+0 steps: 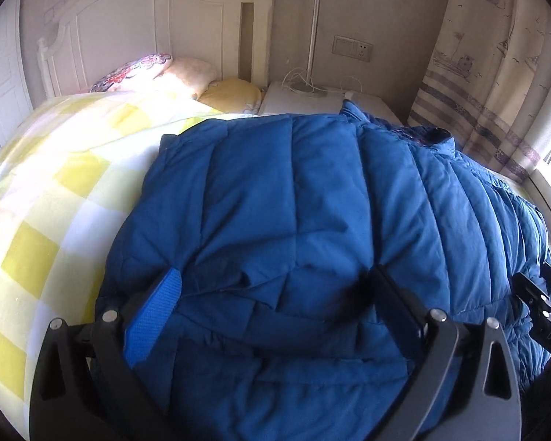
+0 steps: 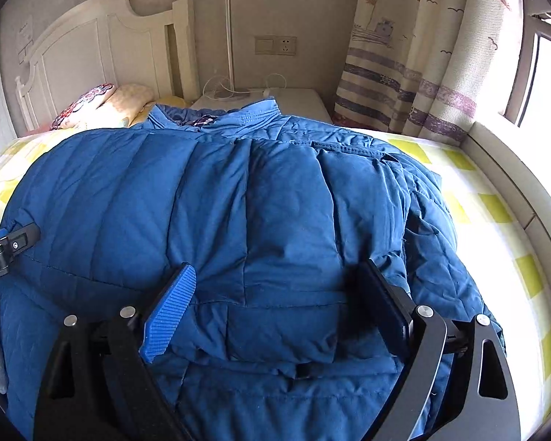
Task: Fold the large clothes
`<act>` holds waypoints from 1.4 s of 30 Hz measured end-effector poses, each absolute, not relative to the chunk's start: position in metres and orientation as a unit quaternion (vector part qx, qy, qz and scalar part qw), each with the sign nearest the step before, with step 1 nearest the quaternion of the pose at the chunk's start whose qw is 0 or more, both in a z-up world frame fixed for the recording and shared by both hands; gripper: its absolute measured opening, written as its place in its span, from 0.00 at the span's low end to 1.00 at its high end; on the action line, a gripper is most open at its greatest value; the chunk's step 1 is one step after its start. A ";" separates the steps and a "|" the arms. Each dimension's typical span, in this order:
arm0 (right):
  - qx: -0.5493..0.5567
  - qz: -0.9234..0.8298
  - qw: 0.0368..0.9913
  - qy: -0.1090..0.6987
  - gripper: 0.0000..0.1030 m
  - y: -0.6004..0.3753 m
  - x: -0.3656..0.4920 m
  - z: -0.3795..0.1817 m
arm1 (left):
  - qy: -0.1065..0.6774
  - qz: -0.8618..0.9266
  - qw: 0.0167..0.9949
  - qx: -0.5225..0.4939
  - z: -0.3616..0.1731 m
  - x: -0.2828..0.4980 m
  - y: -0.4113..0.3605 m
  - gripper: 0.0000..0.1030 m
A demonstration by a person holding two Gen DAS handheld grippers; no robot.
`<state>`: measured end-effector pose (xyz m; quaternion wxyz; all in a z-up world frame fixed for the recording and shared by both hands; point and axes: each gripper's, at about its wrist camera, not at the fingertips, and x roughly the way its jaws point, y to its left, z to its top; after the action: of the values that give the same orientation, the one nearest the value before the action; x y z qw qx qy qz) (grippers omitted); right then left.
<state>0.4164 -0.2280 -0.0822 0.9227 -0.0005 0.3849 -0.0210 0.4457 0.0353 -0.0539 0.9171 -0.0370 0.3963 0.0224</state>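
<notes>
Jacket: blue quilted jacket folded on bed, collar toward 12 o'clock.
Left hand-held gripper: released, jaws wide, straddling jacket's near edge.
Right hand-held gripper: released, likewise.

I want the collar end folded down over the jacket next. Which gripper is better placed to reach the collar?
Right, probably. From the right gripper the collar lies almost straight ahead across the blue jacket. From the left gripper it sits off toward the curtain side. Both are open over the near hem.
</notes>
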 end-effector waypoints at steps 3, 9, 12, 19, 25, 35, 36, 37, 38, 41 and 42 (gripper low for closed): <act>0.004 -0.019 0.923 0.385 0.84 -0.228 0.416 -0.082 | 0.365 0.009 0.931 -0.016 -0.029 0.445 0.022 0.97; 0.012 -0.013 0.923 0.383 0.84 -0.232 0.416 -0.082 | 0.382 -0.004 0.922 0.059 -0.017 0.516 -0.019 0.97; 0.018 -0.009 0.924 0.382 0.84 -0.234 0.416 -0.082 | 0.411 0.023 0.910 0.044 -0.033 0.557 0.001 0.97; 0.034 0.008 0.926 0.377 0.84 -0.238 0.414 -0.081 | 0.441 -0.015 0.897 -0.021 -0.056 0.571 0.038 0.97; 0.039 0.012 0.926 0.375 0.84 -0.239 0.414 -0.081 | 0.443 0.020 0.893 -0.081 -0.053 0.579 0.065 0.97; 0.043 0.015 0.926 0.374 0.84 -0.240 0.414 -0.081 | 0.366 -0.014 0.930 0.024 -0.021 0.476 0.005 0.97; 0.042 0.014 0.926 0.374 0.84 -0.240 0.414 -0.081 | 0.373 -0.022 0.926 0.051 -0.028 0.465 -0.008 0.97; 0.042 0.014 0.926 0.375 0.84 -0.240 0.414 -0.081 | 0.384 -0.030 0.920 0.076 -0.039 0.458 -0.020 0.97; 0.042 0.014 0.926 0.375 0.84 -0.240 0.414 -0.081 | 0.398 -0.034 0.912 0.098 -0.053 0.455 -0.029 0.97; 0.039 0.013 0.926 0.376 0.84 -0.240 0.415 -0.082 | 0.405 -0.029 0.908 0.105 -0.069 0.452 -0.031 0.98; 0.038 0.012 0.925 0.377 0.84 -0.240 0.415 -0.083 | 0.414 -0.028 0.905 0.091 -0.066 0.453 -0.027 0.98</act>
<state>0.4150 -0.2397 -0.0826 0.9254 0.0382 0.3769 0.0124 0.4530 -0.0275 -0.0660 0.9054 0.0912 0.4137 -0.0278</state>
